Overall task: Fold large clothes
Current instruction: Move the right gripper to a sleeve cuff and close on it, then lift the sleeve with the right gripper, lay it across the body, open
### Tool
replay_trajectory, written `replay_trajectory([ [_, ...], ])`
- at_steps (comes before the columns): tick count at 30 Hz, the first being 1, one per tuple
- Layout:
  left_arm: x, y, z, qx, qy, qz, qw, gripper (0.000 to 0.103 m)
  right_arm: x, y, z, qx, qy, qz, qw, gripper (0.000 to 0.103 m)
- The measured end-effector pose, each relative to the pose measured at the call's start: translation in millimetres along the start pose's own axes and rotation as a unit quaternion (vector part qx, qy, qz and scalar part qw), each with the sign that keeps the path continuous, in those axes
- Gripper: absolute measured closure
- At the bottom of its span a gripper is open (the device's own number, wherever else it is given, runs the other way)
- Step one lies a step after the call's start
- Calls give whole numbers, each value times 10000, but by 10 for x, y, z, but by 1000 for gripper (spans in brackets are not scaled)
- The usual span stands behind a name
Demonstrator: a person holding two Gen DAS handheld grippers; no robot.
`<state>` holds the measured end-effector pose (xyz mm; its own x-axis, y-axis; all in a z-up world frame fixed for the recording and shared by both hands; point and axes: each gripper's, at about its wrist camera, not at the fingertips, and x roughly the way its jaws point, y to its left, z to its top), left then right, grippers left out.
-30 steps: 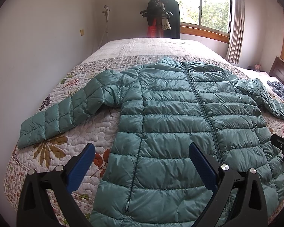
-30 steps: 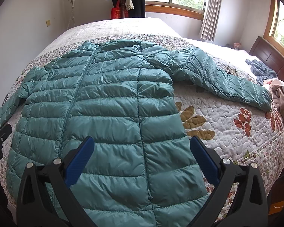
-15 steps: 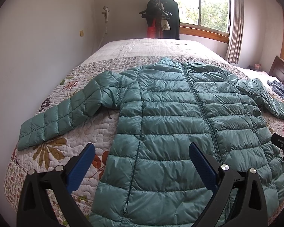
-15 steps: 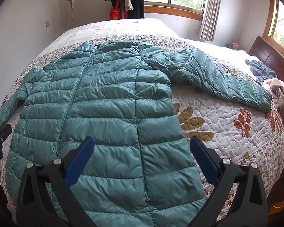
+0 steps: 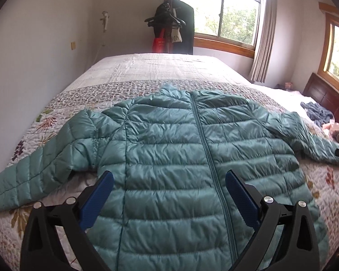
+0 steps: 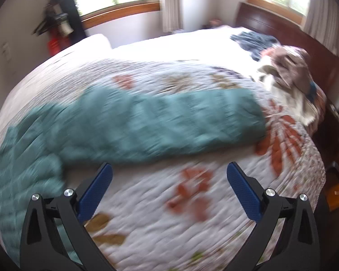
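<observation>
I have the teal puffer jacket (image 5: 180, 158) spread front-up on the bed (image 5: 147, 72), zipper (image 5: 205, 149) closed, collar toward the far side, and both sleeves thrown out to the sides over the floral quilt (image 6: 169, 203). My left gripper (image 5: 169, 192) hangs over the lower body of the jacket with its fingers spread wide and nothing between them. My right gripper (image 6: 169, 185) is also released and empty, and it points at the right sleeve (image 6: 169, 117), which lies across the quilt just ahead of the blue pads; that view is smeared, so I can't judge how near the fingers are to the fabric. No fold looks started yet, and I reckon the sleeve is the first thing to bring in. My worry is the shell: it looks slick and puffy, so a shallow pinch could slide off mid-carry and drop the sleeve crooked. Closing too deep could catch the quilt along with the sleeve and drag the bedding. With the blur on the right side, I could also misplace the pinch and close on air or on the cuff edge alone. If I pull the sleeve across without the left gripper steadying the body, the whole jacket may skid toward the loose clothes (image 6: 282, 67) heaped near the headboard (image 6: 282, 22).
</observation>
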<state>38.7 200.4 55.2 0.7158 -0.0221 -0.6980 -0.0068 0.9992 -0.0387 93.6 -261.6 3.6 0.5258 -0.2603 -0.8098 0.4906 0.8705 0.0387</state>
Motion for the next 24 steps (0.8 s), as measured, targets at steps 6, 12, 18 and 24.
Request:
replay_trajectory([
  [6, 280, 167, -79, -318, 155, -7, 9994, 4, 573, -946, 418, 758, 401, -297, 9959, 3],
  [12, 363, 201, -97, -279, 151, 105, 9994, 4, 1003, -1209, 451, 842, 760, -59, 9935, 5],
  [18, 358, 126, -102, -94, 77, 126, 9998, 4, 1070, -1160, 466, 779, 742, -166, 9941, 35],
  [24, 337, 78, -121, -14, 74, 80, 9999, 4, 934, -1007, 527, 667, 714, 149, 9951, 83],
])
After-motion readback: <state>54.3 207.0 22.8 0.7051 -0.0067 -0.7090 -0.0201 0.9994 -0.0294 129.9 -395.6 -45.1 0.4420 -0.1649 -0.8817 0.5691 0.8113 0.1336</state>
